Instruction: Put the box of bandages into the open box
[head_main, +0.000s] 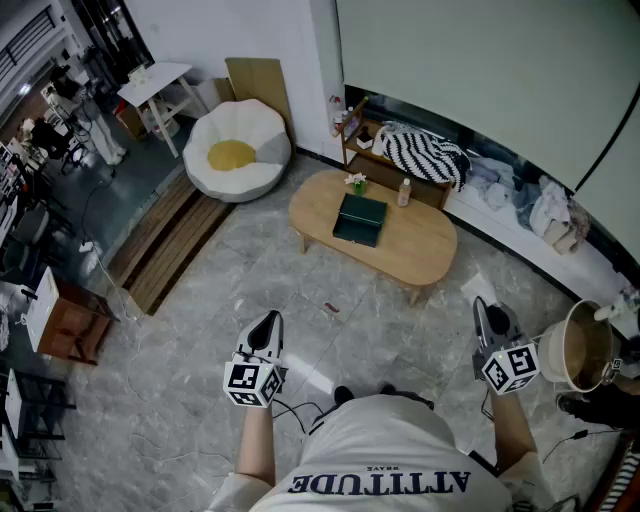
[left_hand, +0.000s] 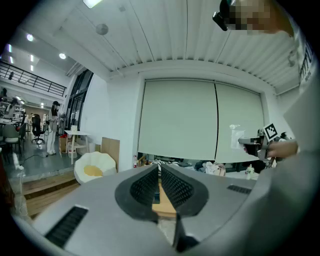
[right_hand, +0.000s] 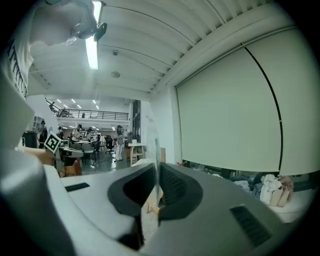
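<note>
A dark green box (head_main: 360, 219) lies flat on the oval wooden table (head_main: 420, 250), far ahead of me on the stone floor. Beside it stand a small flower pot (head_main: 356, 182) and a little bottle (head_main: 404, 192). I cannot pick out a box of bandages at this distance. My left gripper (head_main: 269, 320) (left_hand: 160, 172) hangs low at the left, its jaws together with nothing between them. My right gripper (head_main: 482, 306) (right_hand: 157, 182) is held at the right, jaws likewise closed and empty. Both point toward the table, well short of it.
A white and yellow beanbag seat (head_main: 240, 152) sits left of the table. Behind the table is a low shelf with a striped cloth (head_main: 422, 150). A round basket (head_main: 578, 350) stands close to my right gripper. A wooden step (head_main: 165, 250) runs along the left.
</note>
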